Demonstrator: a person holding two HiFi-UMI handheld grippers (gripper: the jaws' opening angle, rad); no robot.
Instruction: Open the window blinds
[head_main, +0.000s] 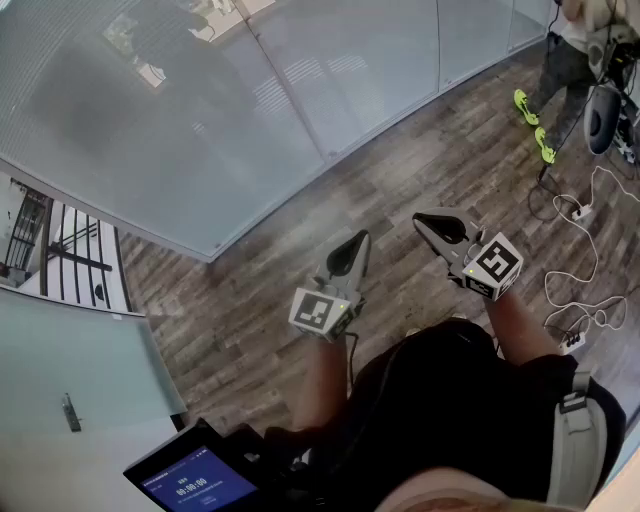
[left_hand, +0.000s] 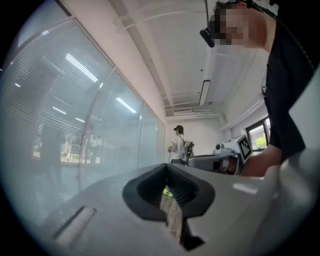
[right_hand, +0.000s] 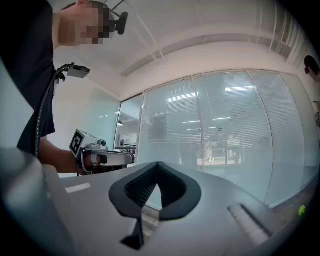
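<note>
Grey window blinds (head_main: 200, 110) hang closed across the glazed wall ahead, well apart from both tools. The left hand-held gripper (head_main: 352, 243) and right hand-held gripper (head_main: 437, 222) are held level over the wood floor (head_main: 400, 170), each with jaws together on nothing. No cord or wand shows, so a hasty reach may only knock the glass. Jaws left shut would slip off any control. Loose cables (head_main: 590, 250) at the right could snag a foot.

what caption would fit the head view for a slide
Person faces closed window blinds, left tongs and right tongs shut and empty over the wood floor
</note>
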